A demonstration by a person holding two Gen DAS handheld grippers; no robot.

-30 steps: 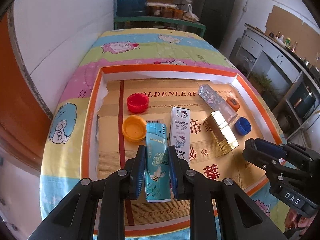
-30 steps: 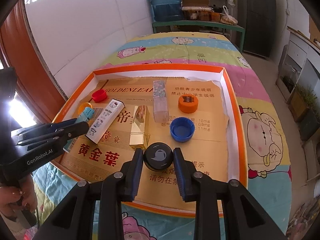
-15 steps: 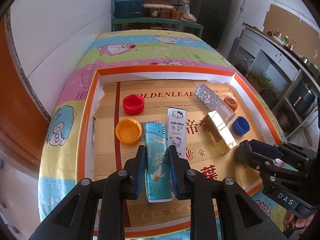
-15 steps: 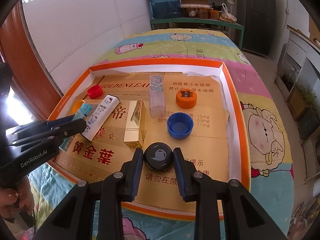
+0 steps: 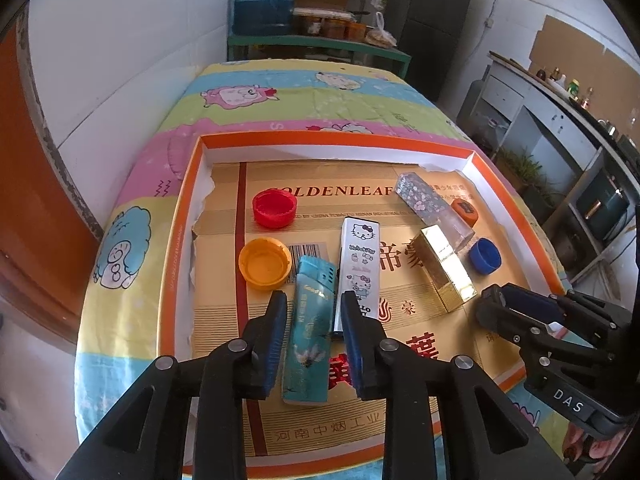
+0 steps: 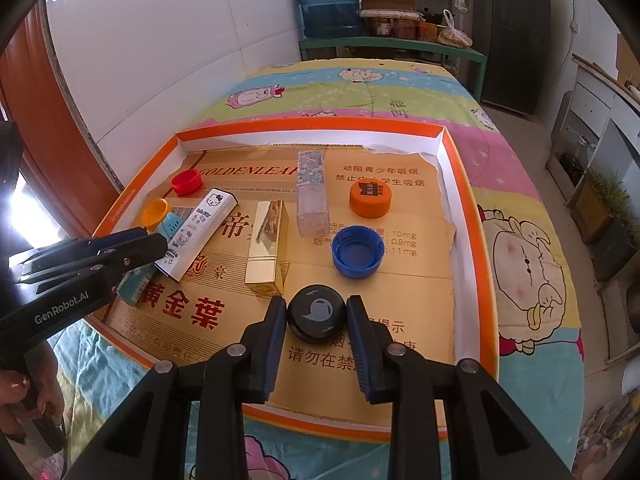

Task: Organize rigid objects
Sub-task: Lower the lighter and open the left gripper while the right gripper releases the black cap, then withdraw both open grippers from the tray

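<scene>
In the left wrist view my left gripper (image 5: pixel 314 308) is shut on a teal lighter (image 5: pixel 310 330), held low over the orange-rimmed tray (image 5: pixel 182 216). A white Hello Kitty lighter (image 5: pixel 358 264) lies just right of it, then a gold box (image 5: pixel 442 268) and a clear glitter box (image 5: pixel 432 208). In the right wrist view my right gripper (image 6: pixel 316 314) is shut on a black round cap (image 6: pixel 316 312) near the tray's front. The left gripper (image 6: pixel 132 248) shows at the left there.
Loose caps lie in the tray: red (image 5: pixel 275 209), yellow-orange (image 5: pixel 265 263), blue (image 6: pixel 357 251) and orange (image 6: pixel 370 199). The tray sits on a cartoon-print cloth (image 6: pixel 360 88). A white wall stands to the left, shelves with a water jug (image 6: pixel 328 0) behind.
Both grippers have pulled back a little toward me with their objects still held. The tray's contents have not moved.
</scene>
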